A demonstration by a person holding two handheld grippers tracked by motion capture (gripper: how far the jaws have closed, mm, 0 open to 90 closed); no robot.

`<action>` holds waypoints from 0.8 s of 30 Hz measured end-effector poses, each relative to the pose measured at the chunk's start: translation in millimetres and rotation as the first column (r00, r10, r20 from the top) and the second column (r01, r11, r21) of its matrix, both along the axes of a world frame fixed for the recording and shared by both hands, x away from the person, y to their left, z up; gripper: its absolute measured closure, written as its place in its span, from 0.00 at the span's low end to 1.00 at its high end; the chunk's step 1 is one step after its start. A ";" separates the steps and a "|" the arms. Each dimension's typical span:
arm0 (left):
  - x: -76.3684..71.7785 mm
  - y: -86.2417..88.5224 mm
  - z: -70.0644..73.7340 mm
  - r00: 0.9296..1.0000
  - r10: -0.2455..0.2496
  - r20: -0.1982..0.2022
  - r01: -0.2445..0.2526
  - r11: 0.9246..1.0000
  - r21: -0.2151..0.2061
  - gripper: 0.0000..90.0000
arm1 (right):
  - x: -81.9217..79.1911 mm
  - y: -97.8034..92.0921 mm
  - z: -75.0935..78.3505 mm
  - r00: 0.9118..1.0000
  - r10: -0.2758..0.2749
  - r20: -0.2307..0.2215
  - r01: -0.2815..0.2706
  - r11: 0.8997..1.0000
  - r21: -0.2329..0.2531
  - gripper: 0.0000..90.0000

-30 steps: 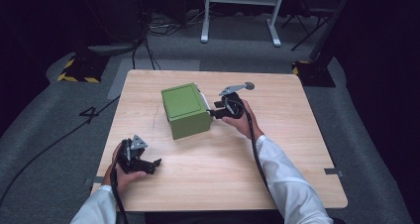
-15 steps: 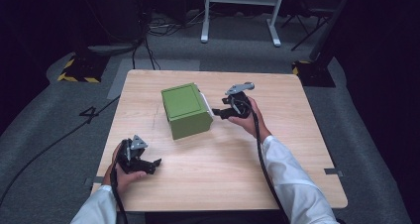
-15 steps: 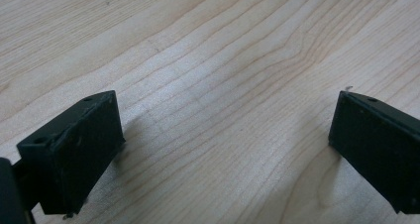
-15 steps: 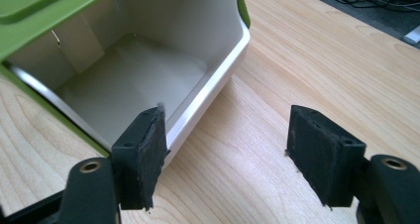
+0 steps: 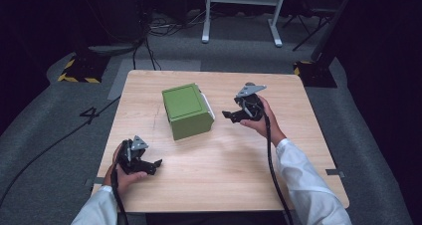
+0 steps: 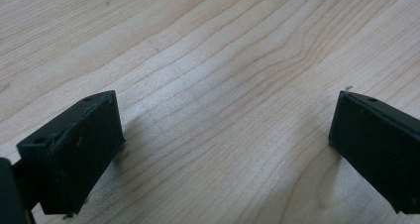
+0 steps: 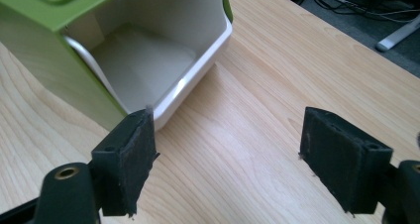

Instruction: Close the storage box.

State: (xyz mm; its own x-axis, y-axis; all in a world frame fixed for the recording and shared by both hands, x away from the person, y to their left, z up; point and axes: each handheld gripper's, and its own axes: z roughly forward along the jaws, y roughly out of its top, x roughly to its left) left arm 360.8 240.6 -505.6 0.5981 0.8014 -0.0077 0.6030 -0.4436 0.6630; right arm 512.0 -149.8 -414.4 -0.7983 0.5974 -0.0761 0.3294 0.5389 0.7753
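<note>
Green box (image 5: 187,110), standing left of the tabletop (image 5: 298,150) centre with its white open side facing right, is being left behind as the empty, wide-jawed right gripper (image 5: 230,115) is backing away, while the wide-jawed left gripper (image 5: 152,166) is idling near the front-left corner.

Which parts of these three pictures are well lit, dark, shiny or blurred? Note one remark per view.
High view: the table is brightly lit while the room around it is nearly black. Left gripper view: wood grain is sharp, and each jaw casts a soft shadow. Right gripper view: the green box shows a glossy highlight on its white rim, and the near jaws look slightly soft.
</note>
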 end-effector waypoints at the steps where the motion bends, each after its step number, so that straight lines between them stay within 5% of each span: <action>1: 0.0 0.0 0.0 1.000 0.000 0.000 0.000 1.000 0.000 0.01 | -1.6 -1.6 0.5 1.000 -0.002 0.001 0.002 1.000 -0.008 0.25; 24: 0.0 0.0 0.0 1.000 0.000 0.000 0.000 1.000 0.000 0.01 | -36.0 -39.3 -1.8 1.000 0.019 0.011 -0.017 0.990 -0.138 0.25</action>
State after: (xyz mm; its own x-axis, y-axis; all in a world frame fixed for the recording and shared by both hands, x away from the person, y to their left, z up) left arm 360.8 240.6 -505.6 0.5980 0.8014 -0.0081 0.6033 -0.4434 0.6629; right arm 476.0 -189.1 -416.2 -0.8072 0.5662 -0.1670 0.3095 0.6469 0.6969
